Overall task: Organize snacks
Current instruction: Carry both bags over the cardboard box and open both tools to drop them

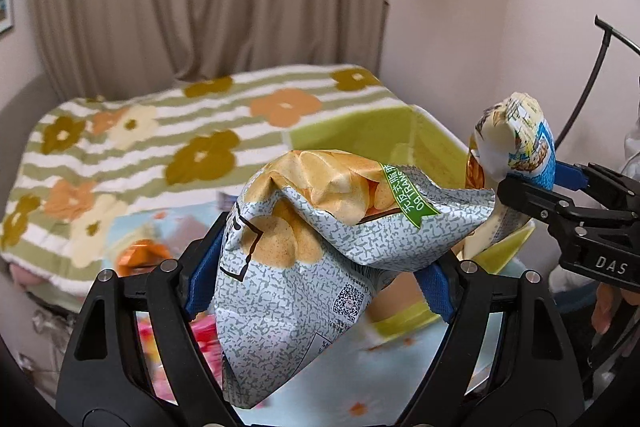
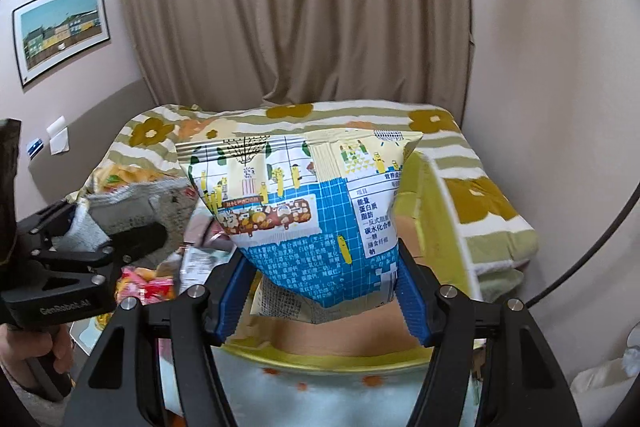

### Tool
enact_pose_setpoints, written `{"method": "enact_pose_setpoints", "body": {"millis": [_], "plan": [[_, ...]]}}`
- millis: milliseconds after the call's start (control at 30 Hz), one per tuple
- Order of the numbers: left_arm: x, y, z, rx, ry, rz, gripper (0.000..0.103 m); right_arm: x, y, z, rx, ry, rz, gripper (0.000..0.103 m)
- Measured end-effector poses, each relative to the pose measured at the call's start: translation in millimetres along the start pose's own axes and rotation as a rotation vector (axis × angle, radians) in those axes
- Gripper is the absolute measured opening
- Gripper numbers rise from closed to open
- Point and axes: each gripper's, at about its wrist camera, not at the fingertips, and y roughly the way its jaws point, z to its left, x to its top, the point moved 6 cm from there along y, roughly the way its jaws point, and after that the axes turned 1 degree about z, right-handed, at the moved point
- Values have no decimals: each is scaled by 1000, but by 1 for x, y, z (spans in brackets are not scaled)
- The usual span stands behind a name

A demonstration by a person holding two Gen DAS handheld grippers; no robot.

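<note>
- Lime-green bin [image 2: 448, 227] sits just beyond and below both bags, nearer the right gripper [image 2: 320, 291].
- Right gripper pinches the blue snack bag [image 2: 304, 211] upright.
- Left gripper [image 1: 320, 279] clamps the grey chip bag [image 1: 304, 251].

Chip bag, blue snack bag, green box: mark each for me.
chip bag [image 1: 304, 247], left wrist view, grey speckled front.
blue snack bag [image 2: 316, 211], right wrist view, blue gridded panel.
green box [image 1: 360, 135], left wrist view, inner wall.

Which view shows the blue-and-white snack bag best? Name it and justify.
The right wrist view: the blue-and-white snack bag fills the centre, its printed face clear, clamped in the right gripper. The left wrist view catches only its crumpled edge.
</note>
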Motion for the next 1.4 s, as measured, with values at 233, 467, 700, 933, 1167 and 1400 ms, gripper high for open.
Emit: {"method": "enact_pose_setpoints", "body": {"millis": [233,467,700,933,1167,1400], "plan": [[4,62,-49,-59,-14,124,81,-3,18,-51,6,45,51,61],[0,99,-65,-81,-12,220,82,-8,21,-72,16,72,77,61],[1,104,-63,-109,11,273,101,-4,22,-71,18,95,68,61],[-12,85,-46,-47,61,281,101,-3,33,-63,-11,23,97,61],[-8,69,-23,-36,10,232,101,1,45,-49,25,-29,109,61],[-2,59,-9,-24,-28,195,101,-2,70,-57,-3,16,165,64]]}}
